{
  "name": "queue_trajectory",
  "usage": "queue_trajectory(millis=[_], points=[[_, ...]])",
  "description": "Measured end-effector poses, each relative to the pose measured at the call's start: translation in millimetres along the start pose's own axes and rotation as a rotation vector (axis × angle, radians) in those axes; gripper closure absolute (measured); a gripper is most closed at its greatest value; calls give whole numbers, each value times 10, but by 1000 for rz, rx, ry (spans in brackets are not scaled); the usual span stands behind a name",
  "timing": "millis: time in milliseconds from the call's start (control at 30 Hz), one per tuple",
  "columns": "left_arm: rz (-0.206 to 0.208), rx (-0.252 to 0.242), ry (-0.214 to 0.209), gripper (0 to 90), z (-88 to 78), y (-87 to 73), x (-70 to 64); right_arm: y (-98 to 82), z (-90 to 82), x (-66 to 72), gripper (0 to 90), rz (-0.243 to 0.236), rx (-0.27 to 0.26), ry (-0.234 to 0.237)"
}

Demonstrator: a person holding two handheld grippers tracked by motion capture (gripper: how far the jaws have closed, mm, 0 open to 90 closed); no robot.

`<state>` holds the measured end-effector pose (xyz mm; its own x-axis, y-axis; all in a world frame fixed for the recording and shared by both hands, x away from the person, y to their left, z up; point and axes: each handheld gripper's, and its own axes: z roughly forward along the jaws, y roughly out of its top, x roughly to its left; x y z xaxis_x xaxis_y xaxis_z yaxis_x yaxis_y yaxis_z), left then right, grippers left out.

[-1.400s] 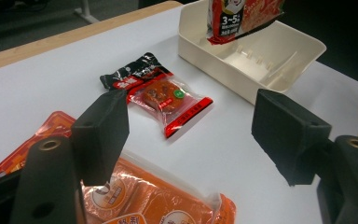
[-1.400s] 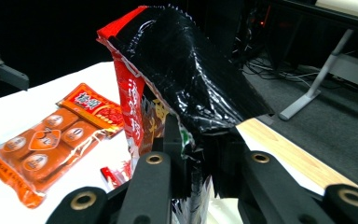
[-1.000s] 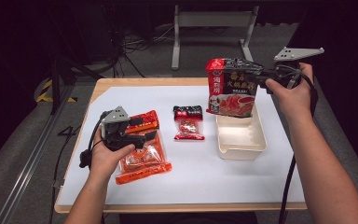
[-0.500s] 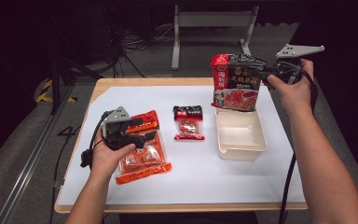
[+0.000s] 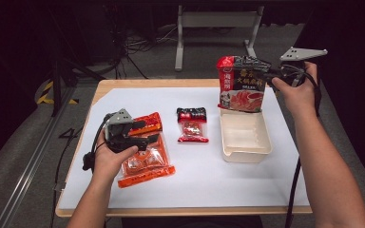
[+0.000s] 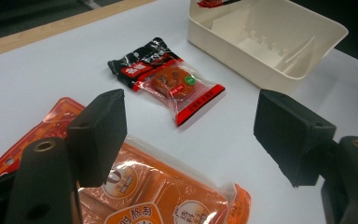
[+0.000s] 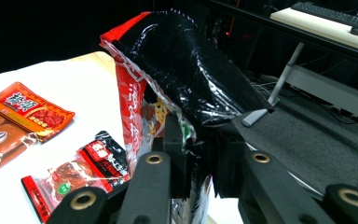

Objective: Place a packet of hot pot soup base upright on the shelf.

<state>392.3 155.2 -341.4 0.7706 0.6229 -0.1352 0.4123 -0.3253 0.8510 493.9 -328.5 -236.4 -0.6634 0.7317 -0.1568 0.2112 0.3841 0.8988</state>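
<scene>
One large red-and-black pouch (image 5: 241,84) is held upright in the air over the far end of the cream tray (image 5: 245,154), its lower edge just above or at the tray's rim (contact cannot be told from the high view). It is pinched near its side edge by the right gripper (image 5: 269,76), whose jaws are pressed onto the crumpled foil, as is seen in the right gripper view, where the pouch (image 7: 177,84) rises between them.

A lopsided grip is judged to be the main risk: since the pouch is caught at one edge only, it could swing or slip out as it is lowered. The tray also looks shorter than the pouch is tall, so the pouch could catch on the rim and tip out onto the white sheet (image 5: 209,185), or the light tray could be pushed aside by it.

The left gripper (image 5: 145,138) is held low over the orange packets, its jaws spread wide with nothing between them, as the left gripper view shows.

Counted: one tray, one large pouch, one small red-and-black packet (image 5: 192,125) lying between the tray and the orange packets, one large orange packet (image 5: 147,164) and one smaller orange-red packet (image 5: 147,122) partly under the gripper – four packets in all.
</scene>
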Motion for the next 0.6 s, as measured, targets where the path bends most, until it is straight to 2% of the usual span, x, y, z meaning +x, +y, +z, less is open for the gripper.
queue_trajectory(millis=[600], points=[[-19, -1, 7, 263, -44, -43, 25, -147, 182, -22, 781, -2, 42, -4]])
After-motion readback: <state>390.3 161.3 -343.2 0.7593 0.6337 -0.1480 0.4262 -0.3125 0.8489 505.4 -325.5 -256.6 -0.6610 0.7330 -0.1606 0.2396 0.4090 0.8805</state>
